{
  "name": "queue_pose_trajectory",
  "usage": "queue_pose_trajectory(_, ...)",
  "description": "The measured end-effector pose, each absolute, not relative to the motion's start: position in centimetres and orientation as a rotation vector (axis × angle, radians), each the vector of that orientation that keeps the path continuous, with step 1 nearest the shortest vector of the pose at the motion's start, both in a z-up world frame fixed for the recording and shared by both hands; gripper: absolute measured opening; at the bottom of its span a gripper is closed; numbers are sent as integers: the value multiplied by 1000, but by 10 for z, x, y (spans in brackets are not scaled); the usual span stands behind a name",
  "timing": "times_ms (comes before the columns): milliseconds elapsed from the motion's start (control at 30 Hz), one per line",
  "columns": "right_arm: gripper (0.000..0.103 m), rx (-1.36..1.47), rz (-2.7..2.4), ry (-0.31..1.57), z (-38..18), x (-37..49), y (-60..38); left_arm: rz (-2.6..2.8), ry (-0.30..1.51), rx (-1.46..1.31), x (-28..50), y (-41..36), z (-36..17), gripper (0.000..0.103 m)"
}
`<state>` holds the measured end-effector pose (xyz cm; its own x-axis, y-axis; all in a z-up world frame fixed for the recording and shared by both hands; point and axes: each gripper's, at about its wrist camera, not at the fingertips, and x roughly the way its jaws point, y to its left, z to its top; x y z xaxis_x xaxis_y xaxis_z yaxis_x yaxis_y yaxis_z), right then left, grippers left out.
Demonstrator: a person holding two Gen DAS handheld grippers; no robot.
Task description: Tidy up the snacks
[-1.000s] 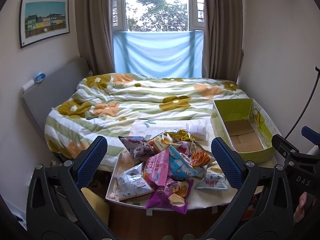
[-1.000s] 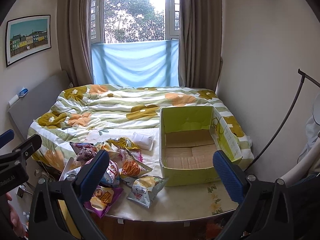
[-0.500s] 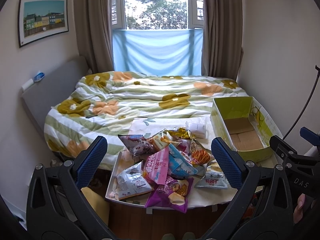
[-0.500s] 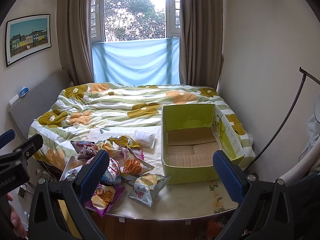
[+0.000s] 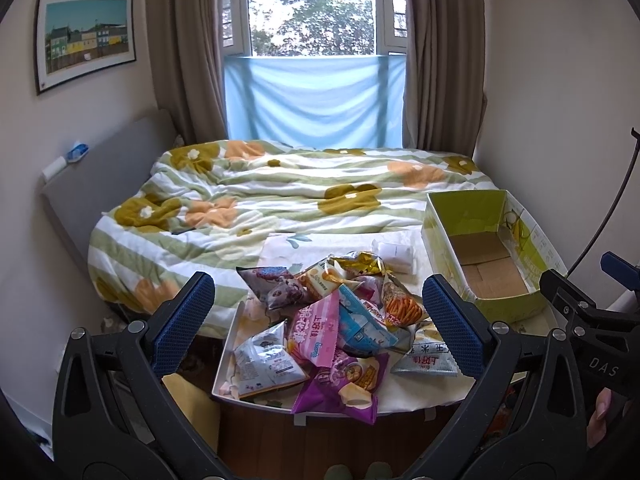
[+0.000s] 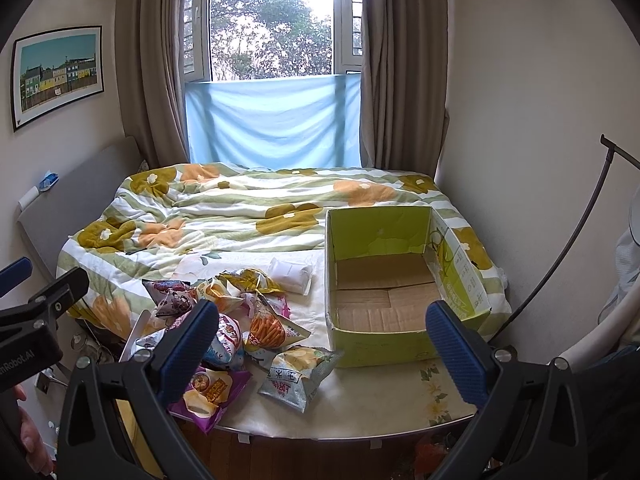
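Left gripper (image 5: 318, 320): jaws spread wide, holding nothing; above the snack pile (image 5: 332, 328)
Right gripper (image 6: 320, 344): jaws wide apart, empty
Snack pile: heaped on the table (image 6: 360, 412); just left of the box
Cardboard box (image 6: 400, 280): open-topped; green walls

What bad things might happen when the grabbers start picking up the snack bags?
The purple bag lies at the table's front edge, partly over it, so a nudge could drop it on the floor. The bags overlap in a heap, so lifting the pink bag may drag others along. Squeezing the puffy chip bag hard could crush what is inside.
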<state>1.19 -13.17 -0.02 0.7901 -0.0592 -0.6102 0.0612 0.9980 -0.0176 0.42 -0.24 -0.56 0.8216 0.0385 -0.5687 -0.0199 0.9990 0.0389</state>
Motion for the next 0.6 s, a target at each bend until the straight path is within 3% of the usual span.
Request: queue_pose_trajectory(600,103,11,-65,662,-2,13,-130,18,618,32,9,1,-8,102)
